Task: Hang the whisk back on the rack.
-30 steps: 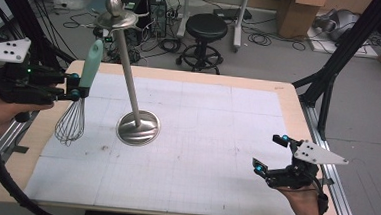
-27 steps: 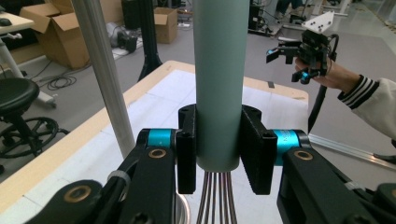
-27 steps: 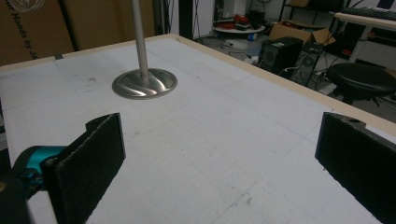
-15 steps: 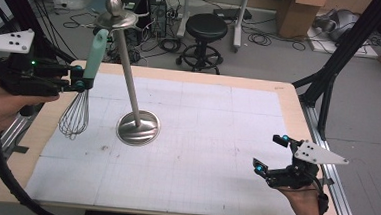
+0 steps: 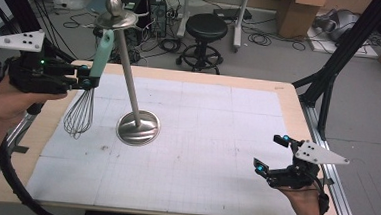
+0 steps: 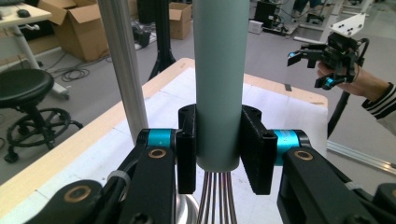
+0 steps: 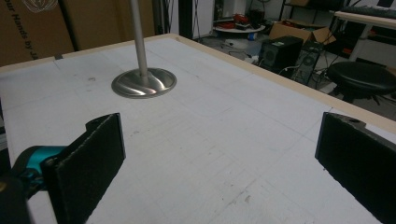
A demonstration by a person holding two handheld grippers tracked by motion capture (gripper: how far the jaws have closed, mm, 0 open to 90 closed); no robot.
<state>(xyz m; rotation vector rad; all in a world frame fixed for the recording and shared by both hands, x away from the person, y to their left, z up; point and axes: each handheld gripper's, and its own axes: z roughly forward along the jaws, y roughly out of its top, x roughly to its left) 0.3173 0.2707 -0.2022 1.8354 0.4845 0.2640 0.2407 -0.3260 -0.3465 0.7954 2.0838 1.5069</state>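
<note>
Steel stand [image 5: 137, 127]: one, round base sitting on the white mat [image 5: 211, 139], pole leaning up to a capped top. One whisk [image 5: 80, 112], pale green handle, hanging just left of the stand, wires clear of the mat. Left gripper [image 6: 217, 149] is clamping the handle between both jaws near its lower end. Right gripper [image 5: 271, 157] is hovering well right of the stand near the table [image 5: 298, 114] edge, jaws wide, holding nothing; open mat between.
</note>
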